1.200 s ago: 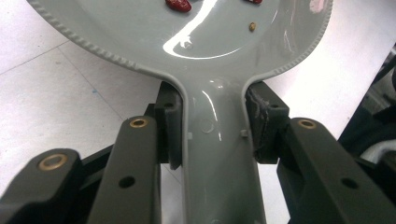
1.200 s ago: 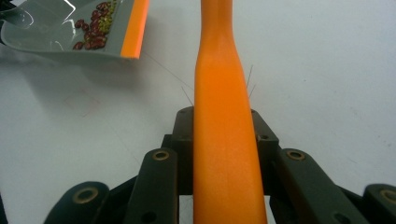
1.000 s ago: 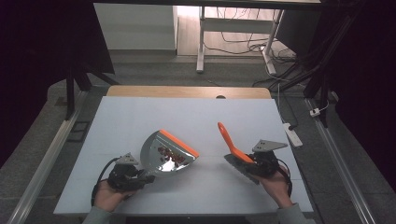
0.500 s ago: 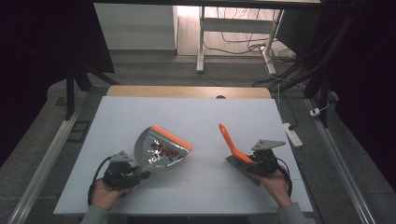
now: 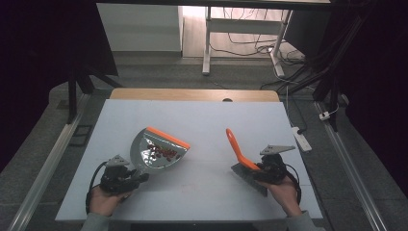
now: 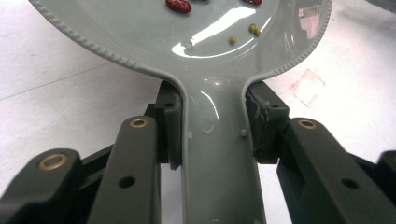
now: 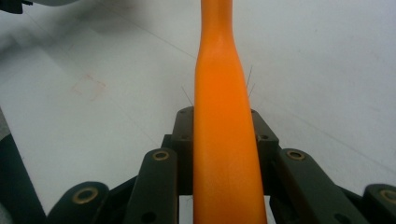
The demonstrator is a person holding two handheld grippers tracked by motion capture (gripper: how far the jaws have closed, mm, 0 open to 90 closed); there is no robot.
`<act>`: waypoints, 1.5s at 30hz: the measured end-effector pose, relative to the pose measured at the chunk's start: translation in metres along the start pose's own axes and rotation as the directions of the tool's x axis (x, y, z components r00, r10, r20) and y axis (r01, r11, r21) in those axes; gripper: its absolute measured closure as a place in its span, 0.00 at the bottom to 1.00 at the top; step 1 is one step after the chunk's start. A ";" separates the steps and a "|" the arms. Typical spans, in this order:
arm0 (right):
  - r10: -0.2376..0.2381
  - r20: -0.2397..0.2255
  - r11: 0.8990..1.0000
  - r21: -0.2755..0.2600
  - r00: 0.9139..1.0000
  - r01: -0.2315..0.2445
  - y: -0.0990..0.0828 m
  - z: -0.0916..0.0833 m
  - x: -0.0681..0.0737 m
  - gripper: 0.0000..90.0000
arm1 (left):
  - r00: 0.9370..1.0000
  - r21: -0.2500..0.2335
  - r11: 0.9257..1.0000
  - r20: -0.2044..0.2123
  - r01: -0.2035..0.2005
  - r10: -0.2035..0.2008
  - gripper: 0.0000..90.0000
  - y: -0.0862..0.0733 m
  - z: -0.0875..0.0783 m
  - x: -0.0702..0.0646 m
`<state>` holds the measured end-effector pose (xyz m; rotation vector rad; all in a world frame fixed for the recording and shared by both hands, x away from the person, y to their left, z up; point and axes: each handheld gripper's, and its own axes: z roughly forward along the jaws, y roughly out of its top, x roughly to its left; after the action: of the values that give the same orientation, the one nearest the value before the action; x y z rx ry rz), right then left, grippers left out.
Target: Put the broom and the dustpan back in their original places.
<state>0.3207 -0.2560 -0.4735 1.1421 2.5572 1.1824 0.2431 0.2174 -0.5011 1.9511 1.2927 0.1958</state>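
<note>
Dustpan (image 5: 159, 151) shifted left; left tool (image 5: 126, 177) grips it.

My right gripper (image 7: 224, 140) had its two black jaws clamped tight on the orange handle (image 7: 223, 140), one pad on each side. The handle ran straight up the middle, fatter down by me and narrowing toward the top edge. A few thin bristles (image 7: 250, 74) poked out beside it. Under it all was the white table (image 7: 327, 70), with a faint reddish square mark (image 7: 88, 86) off to the left.
</note>
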 end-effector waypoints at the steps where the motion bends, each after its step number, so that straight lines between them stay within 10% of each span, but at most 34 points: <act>1: 0.008 0.000 1.000 0.004 1.000 -0.008 -0.002 -0.001 -0.001 0.79 | 1.000 -0.003 1.000 -0.004 0.005 -0.005 0.69 -0.001 -0.001 0.000; 12: 0.059 -0.030 0.998 0.032 0.998 -0.058 -0.012 -0.009 -0.007 0.79 | 0.989 -0.039 0.991 -0.067 0.128 -0.131 0.69 -0.014 -0.002 0.007; 21: 0.091 -0.062 0.994 0.066 0.994 -0.087 -0.012 -0.003 -0.011 0.79 | 0.962 -0.056 0.972 -0.140 0.230 -0.236 0.69 -0.022 0.004 0.009; 45: 0.103 0.029 0.989 0.107 0.994 -0.106 -0.013 0.013 -0.038 0.64 | 0.930 -0.015 0.951 -0.205 0.310 -0.306 0.68 -0.025 0.022 0.008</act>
<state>0.3450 -0.2794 -0.4996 1.3198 2.6015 1.0557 0.2402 0.2177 -0.5348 1.7469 1.7227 0.2334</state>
